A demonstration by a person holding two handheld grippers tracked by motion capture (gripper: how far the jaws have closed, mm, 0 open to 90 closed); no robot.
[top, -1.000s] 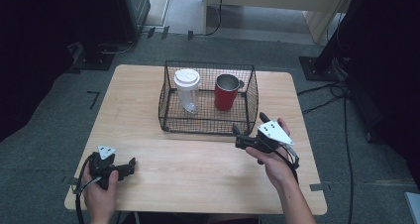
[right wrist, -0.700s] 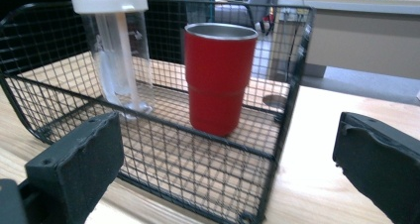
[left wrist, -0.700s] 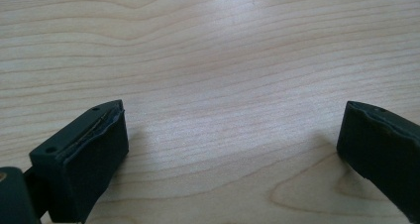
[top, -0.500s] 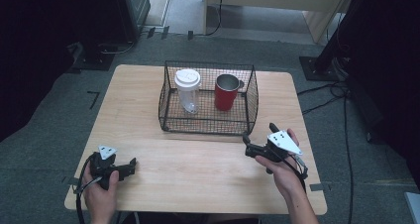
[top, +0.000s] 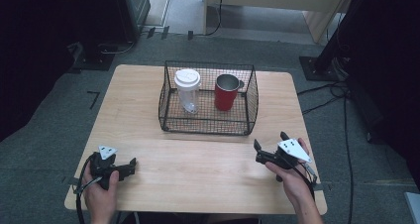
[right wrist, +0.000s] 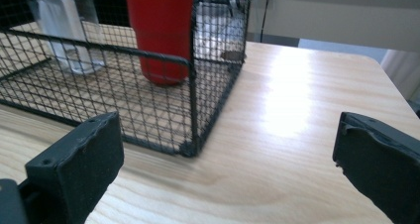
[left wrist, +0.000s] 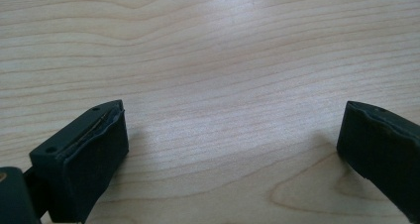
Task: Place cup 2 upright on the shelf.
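Basket (top: 208, 122) w/ red mug (top: 225, 92) just ahead-left of right tool (top: 270, 145) — jaws apart, left tool (top: 130, 165) likewise — nothing gripped.

Bare table (top: 198, 169) between both grippers; wire basket (top: 208, 127) walling off 2 cups beyond.

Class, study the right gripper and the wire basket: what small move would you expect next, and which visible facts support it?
Probably the right gripper lifts and reaches forward over the wire basket toward the red cup. Its jaws stand wide open with nothing between them, it sits on the table just before the basket's near right corner, and the cup stands upright in the basket's right half, the nearest item.
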